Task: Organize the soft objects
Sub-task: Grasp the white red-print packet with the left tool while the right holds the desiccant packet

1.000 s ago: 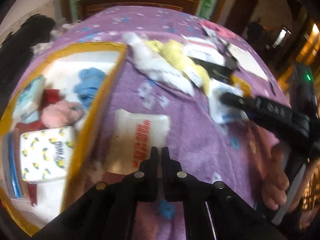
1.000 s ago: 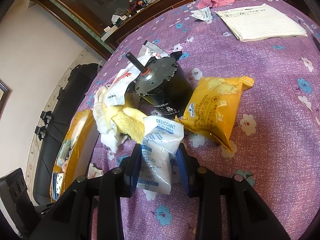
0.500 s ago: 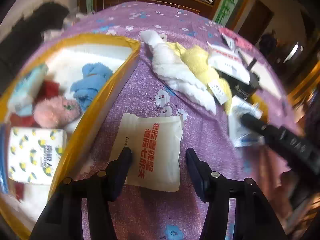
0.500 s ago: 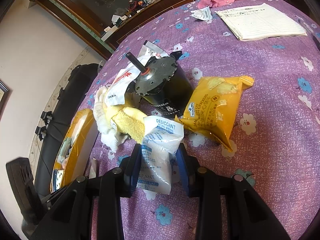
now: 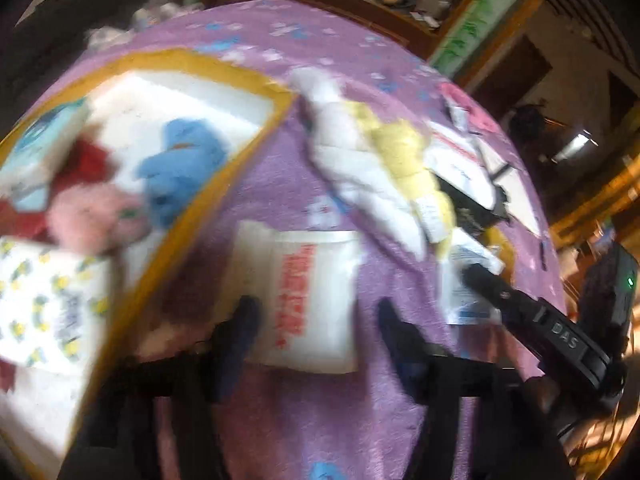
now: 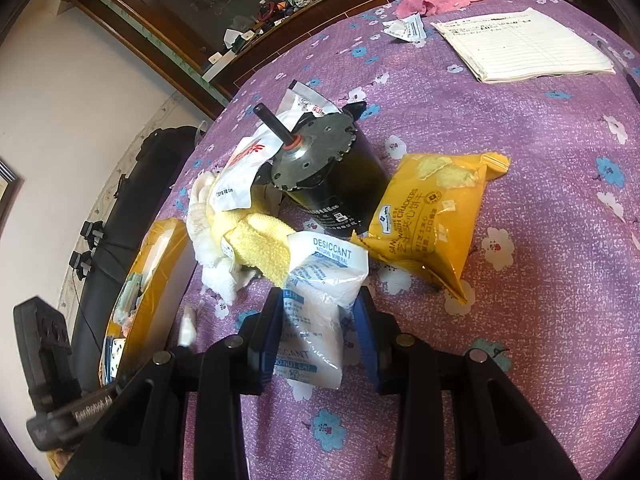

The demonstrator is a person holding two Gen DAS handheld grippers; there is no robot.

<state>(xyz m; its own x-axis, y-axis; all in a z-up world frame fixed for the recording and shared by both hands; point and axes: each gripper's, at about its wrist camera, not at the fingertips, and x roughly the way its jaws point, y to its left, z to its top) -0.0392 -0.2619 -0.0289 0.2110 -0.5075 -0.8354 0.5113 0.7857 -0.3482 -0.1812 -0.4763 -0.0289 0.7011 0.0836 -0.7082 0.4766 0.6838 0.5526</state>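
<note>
A white packet with red print (image 5: 316, 272) lies flat on the purple floral cloth, next to the yellow-rimmed box (image 5: 188, 220). My left gripper (image 5: 316, 320) straddles it with its jaws opening, and the pads stand clear of the packet's sides. In the right wrist view my right gripper (image 6: 319, 320) is shut on a white desiccant packet (image 6: 324, 280), which rests on the cloth. A white and yellow towel (image 6: 244, 240) lies bunched just beyond it, the same towel (image 5: 360, 160) showing in the left wrist view.
The box holds a blue plush (image 5: 180, 160), a pink plush (image 5: 92, 216) and a patterned tissue pack (image 5: 48, 304). A black motor (image 6: 332, 176), a yellow cracker bag (image 6: 432, 216), a paper pad (image 6: 520, 44) and a pink cloth (image 6: 440, 0) lie farther off.
My left gripper went from shut to wide open and moved forward, so the red-printed packet now lies between its fingers. The right gripper and its desiccant packet have not moved.
</note>
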